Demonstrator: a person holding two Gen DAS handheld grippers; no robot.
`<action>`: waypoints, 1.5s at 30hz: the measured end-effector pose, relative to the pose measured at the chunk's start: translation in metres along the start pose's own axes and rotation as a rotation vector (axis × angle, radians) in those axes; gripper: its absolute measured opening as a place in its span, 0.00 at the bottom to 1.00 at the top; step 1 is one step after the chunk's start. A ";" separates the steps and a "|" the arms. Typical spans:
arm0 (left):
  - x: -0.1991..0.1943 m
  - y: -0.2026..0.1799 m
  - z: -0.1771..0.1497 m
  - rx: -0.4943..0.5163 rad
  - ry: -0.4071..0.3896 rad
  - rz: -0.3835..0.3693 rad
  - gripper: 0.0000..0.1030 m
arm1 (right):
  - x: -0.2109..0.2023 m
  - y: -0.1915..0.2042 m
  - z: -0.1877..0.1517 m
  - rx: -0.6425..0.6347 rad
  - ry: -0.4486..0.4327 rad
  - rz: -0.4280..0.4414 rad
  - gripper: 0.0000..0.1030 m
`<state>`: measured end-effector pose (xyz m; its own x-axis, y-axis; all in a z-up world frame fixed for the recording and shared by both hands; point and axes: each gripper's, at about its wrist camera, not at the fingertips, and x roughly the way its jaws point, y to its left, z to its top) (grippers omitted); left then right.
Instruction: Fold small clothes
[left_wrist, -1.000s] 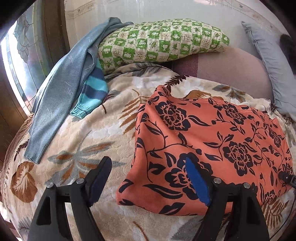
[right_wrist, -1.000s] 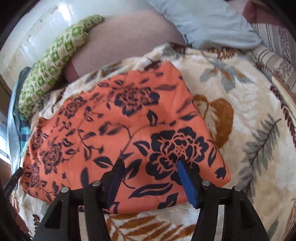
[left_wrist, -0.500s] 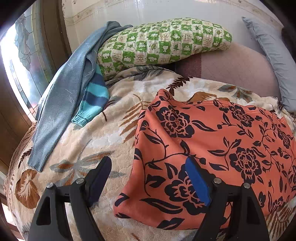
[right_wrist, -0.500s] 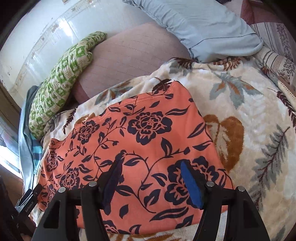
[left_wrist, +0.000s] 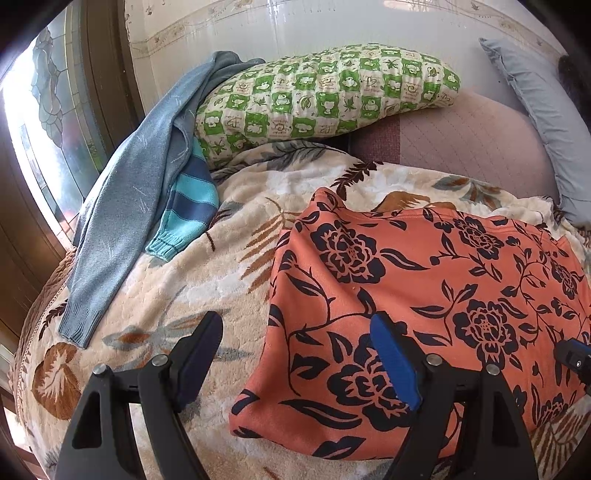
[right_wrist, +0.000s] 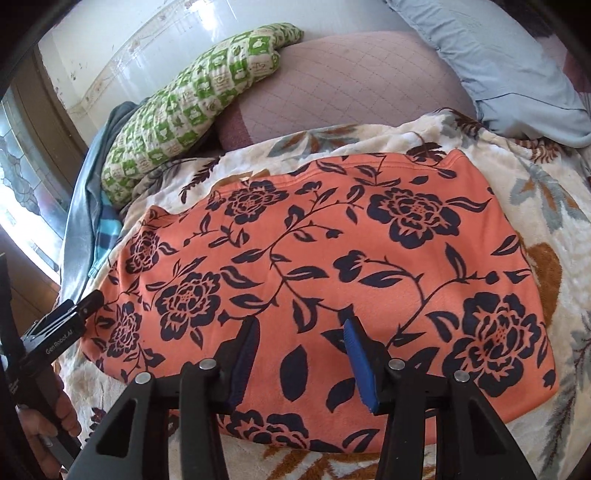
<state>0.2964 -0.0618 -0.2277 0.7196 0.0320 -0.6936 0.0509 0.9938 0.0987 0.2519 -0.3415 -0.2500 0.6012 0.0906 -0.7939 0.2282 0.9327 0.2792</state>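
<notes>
An orange garment with dark navy flowers (left_wrist: 424, 288) lies folded flat on a leaf-patterned blanket (left_wrist: 177, 280); it also shows in the right wrist view (right_wrist: 332, 266). My left gripper (left_wrist: 295, 354) is open and empty, above the garment's near left corner. My right gripper (right_wrist: 301, 354) is open and empty, above the garment's near edge. The left gripper's body (right_wrist: 55, 332) shows at the left of the right wrist view, and the right gripper's tip (left_wrist: 576, 354) at the right edge of the left wrist view.
A grey-blue sweater (left_wrist: 129, 206) and a striped teal knit (left_wrist: 188, 214) lie at the bed's left. A green checkered pillow (left_wrist: 325, 99), a mauve cushion (left_wrist: 461, 144) and a pale blue pillow (right_wrist: 509, 62) line the wall. A window (left_wrist: 48, 122) stands left.
Both grippers have drawn back and up from the garment, so more of it and the pillows shows. Both stay open; the garment has not moved.
</notes>
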 end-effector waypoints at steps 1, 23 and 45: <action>-0.001 0.000 0.000 0.000 -0.001 0.000 0.80 | 0.003 0.002 -0.002 -0.011 0.010 -0.005 0.49; -0.012 0.011 0.002 -0.052 0.035 -0.040 0.80 | 0.015 0.007 -0.004 -0.043 0.089 -0.049 0.49; 0.005 0.066 -0.055 -0.454 0.314 -0.299 0.80 | -0.058 -0.018 -0.037 0.073 -0.020 0.052 0.49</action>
<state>0.2649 0.0100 -0.2640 0.4783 -0.2933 -0.8278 -0.1305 0.9084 -0.3973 0.1850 -0.3507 -0.2290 0.6290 0.1302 -0.7665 0.2514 0.8989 0.3590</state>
